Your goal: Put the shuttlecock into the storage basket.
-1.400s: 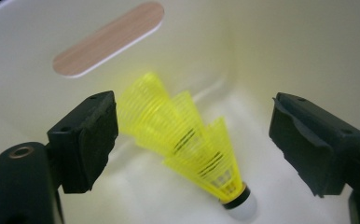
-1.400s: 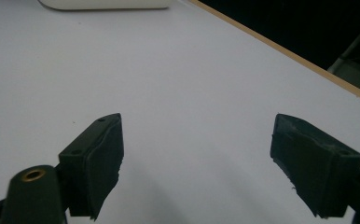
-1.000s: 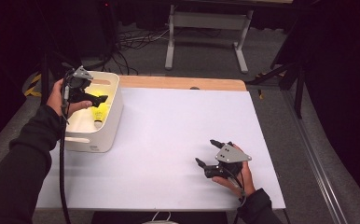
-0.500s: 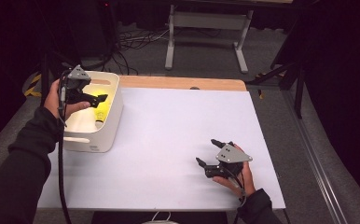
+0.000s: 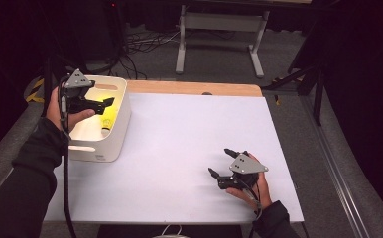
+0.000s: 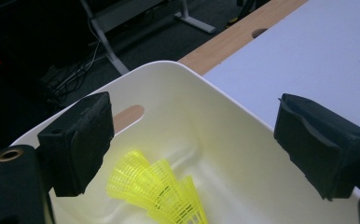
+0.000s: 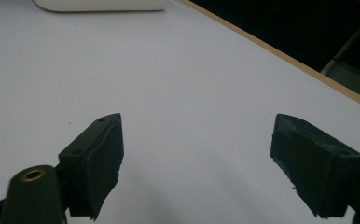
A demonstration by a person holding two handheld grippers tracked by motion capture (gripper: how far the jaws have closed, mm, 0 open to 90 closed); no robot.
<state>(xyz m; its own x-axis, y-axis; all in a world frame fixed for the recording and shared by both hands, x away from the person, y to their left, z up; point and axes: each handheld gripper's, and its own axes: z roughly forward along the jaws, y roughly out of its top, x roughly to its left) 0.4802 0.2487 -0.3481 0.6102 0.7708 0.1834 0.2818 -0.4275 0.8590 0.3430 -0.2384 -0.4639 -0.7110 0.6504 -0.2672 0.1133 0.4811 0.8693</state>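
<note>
From the high view we see the left hand-held gripper held above the white bin at the left side of the worktop, with its jaws apart and nothing between them. Inside the bin lie yellow shuttlecocks, lit bright against the pale wall. The bin stands on the white sheet near the far left corner, just in front of the wooden strip that runs along the far edge. The right hand-held gripper rests low near the right front of the worktop, well apart from the bin, with its jaws spread and empty.

In the left gripper view we look down past the two black jaws into the bin. The left hand-held gripper has its jaws wide apart, one at each side of the picture, and neither pad touches anything. The shuttlecocks lie on the bin's floor below and between the jaws, their yellow mesh skirts overlapping. We cannot tell exactly how many there are. Beyond the rim we see the wooden strip and the white worktop.

In the right gripper view the right hand-held gripper stands open over bare white worktop, holding nothing. The bottom edge of the bin shows at the top.
</note>
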